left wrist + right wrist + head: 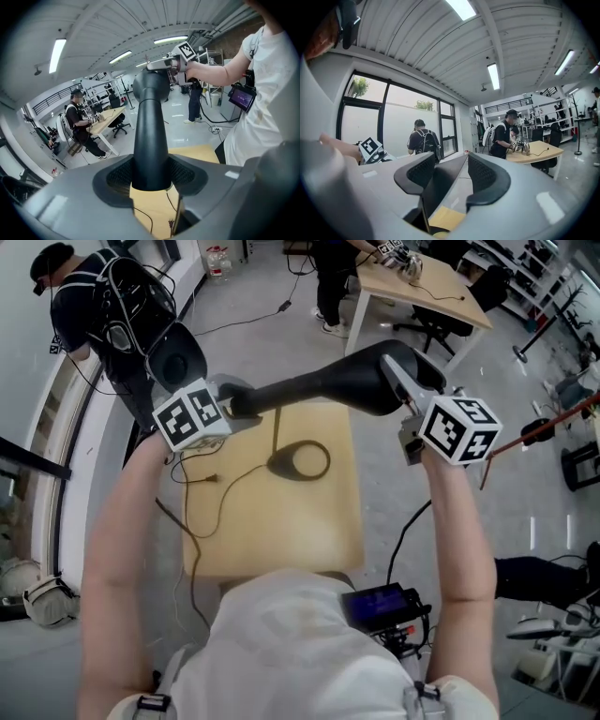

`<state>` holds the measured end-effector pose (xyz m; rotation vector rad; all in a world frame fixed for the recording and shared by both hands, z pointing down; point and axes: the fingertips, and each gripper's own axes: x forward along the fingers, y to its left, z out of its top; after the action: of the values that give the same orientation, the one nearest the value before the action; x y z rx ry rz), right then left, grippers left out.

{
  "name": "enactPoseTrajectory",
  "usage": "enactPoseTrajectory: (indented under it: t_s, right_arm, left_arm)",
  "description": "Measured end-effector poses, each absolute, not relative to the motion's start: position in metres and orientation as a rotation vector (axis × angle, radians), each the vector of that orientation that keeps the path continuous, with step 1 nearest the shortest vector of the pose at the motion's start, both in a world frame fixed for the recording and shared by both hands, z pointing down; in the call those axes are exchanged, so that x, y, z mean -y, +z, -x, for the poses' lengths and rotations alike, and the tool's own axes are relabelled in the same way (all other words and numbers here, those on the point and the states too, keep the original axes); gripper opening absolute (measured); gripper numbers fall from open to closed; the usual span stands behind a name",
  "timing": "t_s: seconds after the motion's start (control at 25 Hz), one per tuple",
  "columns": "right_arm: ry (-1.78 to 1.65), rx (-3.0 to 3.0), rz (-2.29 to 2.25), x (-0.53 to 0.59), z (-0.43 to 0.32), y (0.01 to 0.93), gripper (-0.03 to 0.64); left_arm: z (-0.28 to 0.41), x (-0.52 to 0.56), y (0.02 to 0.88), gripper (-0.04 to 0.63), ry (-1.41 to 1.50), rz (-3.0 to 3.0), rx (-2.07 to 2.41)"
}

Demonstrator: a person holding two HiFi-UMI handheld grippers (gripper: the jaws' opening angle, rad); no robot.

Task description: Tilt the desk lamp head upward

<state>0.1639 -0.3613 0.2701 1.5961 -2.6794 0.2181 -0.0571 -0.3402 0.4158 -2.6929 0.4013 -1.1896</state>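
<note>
Lowest in the head view, one small screen device (pixel 382 606) is seen at the person's waist. Above it, one wooden tabletop (pixel 281 531) is shown at the centre of the frame. One thin cable (pixel 146 216) is laid on it, seen at the bottom of the left gripper view.

One lamp (pixel 328 385) is carried by the tabletop. Its ring-shaped base (pixel 300 461) is set on the upper middle of the wood. Its black arm (pixel 291 392) is stretched from left to right above the base. Its head (pixel 367 382) is found right of centre, in the upper part of the frame.

Two claws are counted. The left claw (pixel 150 177) is clenched on the arm: in the left gripper view both pads are pressed against the black tube, which runs up the middle of the frame. The right claw (pixel 446 176) is closed part-way on the head: in the right gripper view the flat dark head is wedged between the two pads at the lower centre. One marker cube (pixel 190 415) is borne by the left claw and a second cube (pixel 459 430) by the right.

Farther off, one person with a backpack (pixel 122 315) is seen at the upper left of the head view. A second tabletop (pixel 422 287) is seen at the upper right, with another person (pixel 333 277) beside it.
</note>
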Motion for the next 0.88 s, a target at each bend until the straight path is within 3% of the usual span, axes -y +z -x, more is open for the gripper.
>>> enactPoseTrajectory:
  t_s: [0.88]
  right_arm:
    - [-0.016,2.625,-1.527,0.362,-0.136,0.231,0.229]
  left_arm:
    - [0.050,0.341,0.428,0.216,-1.172,2.813,-0.440]
